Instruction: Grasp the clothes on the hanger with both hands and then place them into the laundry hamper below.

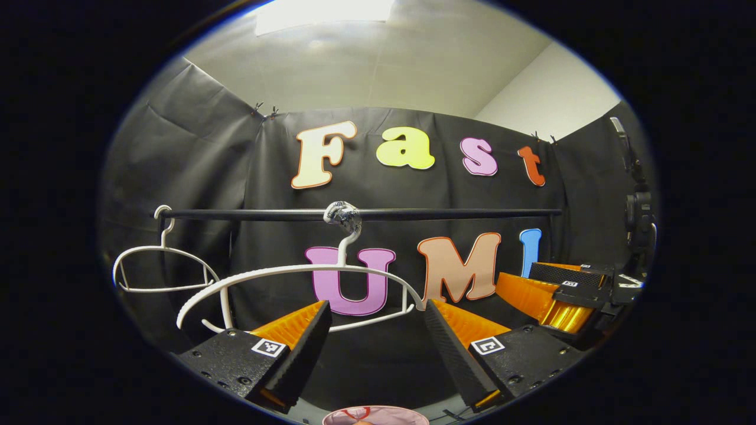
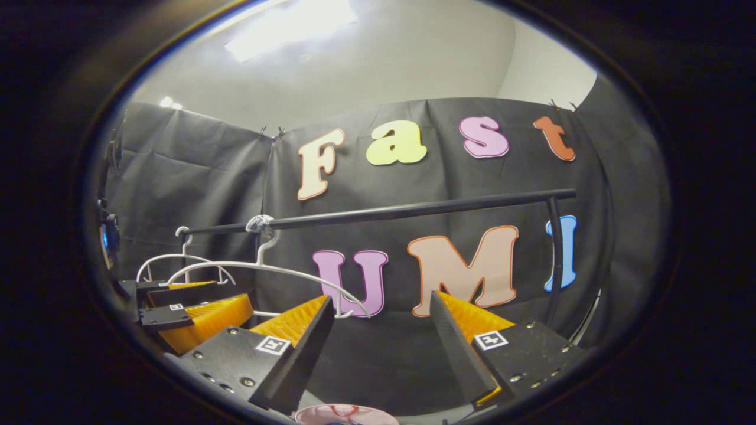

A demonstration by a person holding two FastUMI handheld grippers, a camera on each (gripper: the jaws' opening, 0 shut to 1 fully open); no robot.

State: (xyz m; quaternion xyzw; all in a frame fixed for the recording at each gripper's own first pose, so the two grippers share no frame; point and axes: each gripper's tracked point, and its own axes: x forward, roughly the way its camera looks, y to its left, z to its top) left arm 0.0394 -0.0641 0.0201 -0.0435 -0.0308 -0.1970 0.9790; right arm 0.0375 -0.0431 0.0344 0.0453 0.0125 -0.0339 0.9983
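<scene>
Left gripper view: the left gripper (image 1: 375,354) is seen with its fingers spread wide and nothing held between them. Beyond them a bare white hanger (image 1: 301,283) is hung on the black rail (image 1: 413,214), and a second hanger (image 1: 159,265) is hung farther left. The right gripper (image 1: 561,298) is seen at the right. A pink rim — the laundry hamper (image 1: 375,416), clothes inside it — is glimpsed at the bottom edge.

Right gripper view: the right gripper (image 2: 381,354) is likewise held wide apart and empty — the hamper (image 2: 345,415) lies below it.
</scene>
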